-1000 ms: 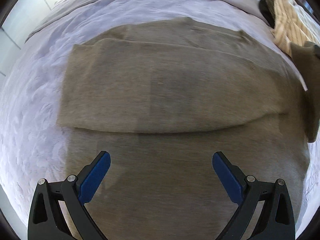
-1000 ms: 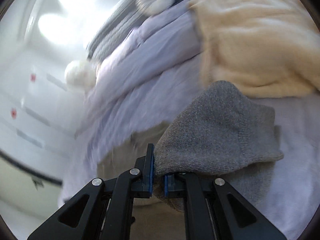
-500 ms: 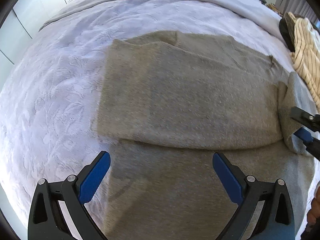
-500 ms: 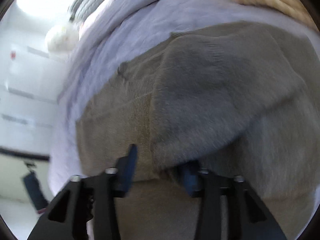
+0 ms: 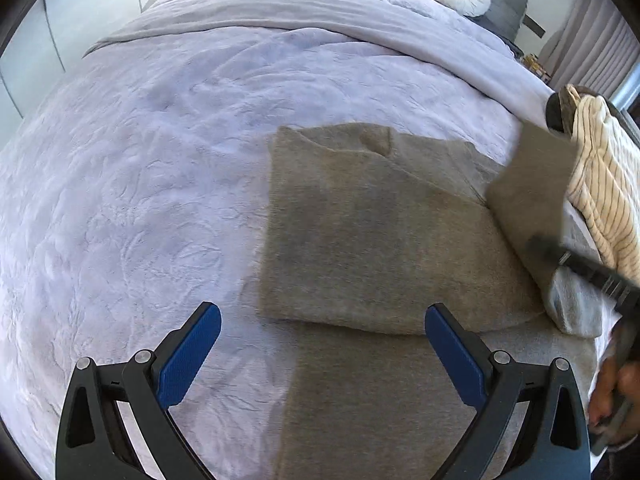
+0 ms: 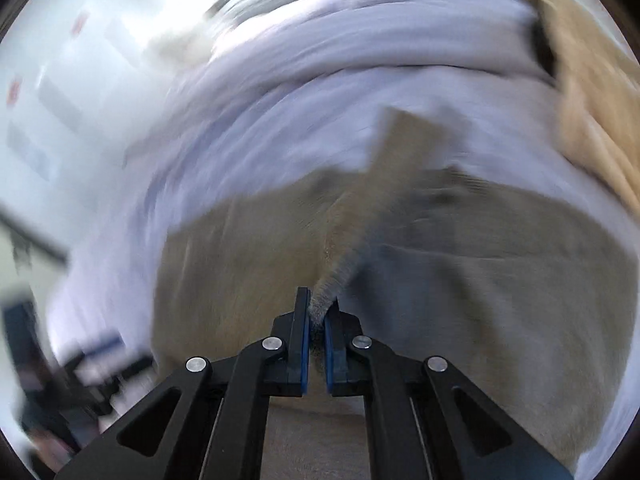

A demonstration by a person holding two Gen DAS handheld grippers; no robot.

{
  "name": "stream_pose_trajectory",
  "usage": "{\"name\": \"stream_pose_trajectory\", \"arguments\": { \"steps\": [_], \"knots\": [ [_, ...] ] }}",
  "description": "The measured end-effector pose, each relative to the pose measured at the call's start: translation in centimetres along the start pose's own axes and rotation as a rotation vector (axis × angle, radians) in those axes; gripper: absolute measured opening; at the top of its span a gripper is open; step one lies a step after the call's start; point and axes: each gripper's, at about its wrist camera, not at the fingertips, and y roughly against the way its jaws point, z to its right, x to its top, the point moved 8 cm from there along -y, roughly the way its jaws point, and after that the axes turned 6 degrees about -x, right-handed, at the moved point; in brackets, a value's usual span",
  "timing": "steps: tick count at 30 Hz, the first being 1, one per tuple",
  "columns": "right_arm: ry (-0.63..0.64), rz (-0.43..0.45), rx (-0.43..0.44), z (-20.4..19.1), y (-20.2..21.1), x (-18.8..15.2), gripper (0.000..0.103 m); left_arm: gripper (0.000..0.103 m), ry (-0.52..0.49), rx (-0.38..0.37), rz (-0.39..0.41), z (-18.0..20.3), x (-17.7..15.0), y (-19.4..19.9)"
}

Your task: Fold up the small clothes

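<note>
On a lavender bedspread (image 5: pixel 160 160), the right gripper (image 6: pixel 316 320) clamps a grey sweater (image 5: pixel 360 240) sleeve; the left gripper (image 5: pixel 320 344) hovers, fingers apart, beside striped clothing (image 5: pixel 604 184)

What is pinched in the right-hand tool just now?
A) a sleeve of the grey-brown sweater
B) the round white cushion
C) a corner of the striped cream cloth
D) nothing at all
A: the right tool has its blue pads closed on a strip of the sweater, lifted off the bed.
</note>
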Motion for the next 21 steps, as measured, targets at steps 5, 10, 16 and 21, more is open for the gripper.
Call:
{"name": "stream_pose_trajectory", "arguments": {
  "steps": [5, 10, 16, 21],
  "knots": [
    [0.169, -0.131, -0.044, -2.9, -3.1, -3.6, 0.011, 0.102, 0.031, -0.052, 0.001, 0.1, -0.6, 0.4],
    [0.066, -0.157, 0.032, -1.0, -0.8, -5.0, 0.043, 0.102, 0.009, -0.12, -0.014, 2.7, -0.3, -0.6],
    [-0.326, -0.188, 0.115, 6.4, 2.9, -9.8, 0.045, 0.102, 0.004, -0.238, -0.076, 6.9, 0.3, -3.4],
    [-0.753, -0.122, 0.204, 14.4, 5.4, -13.4, 0.045, 0.1, 0.031, -0.273, -0.102, 8.3, 1.3, -6.1]
  ]
}}
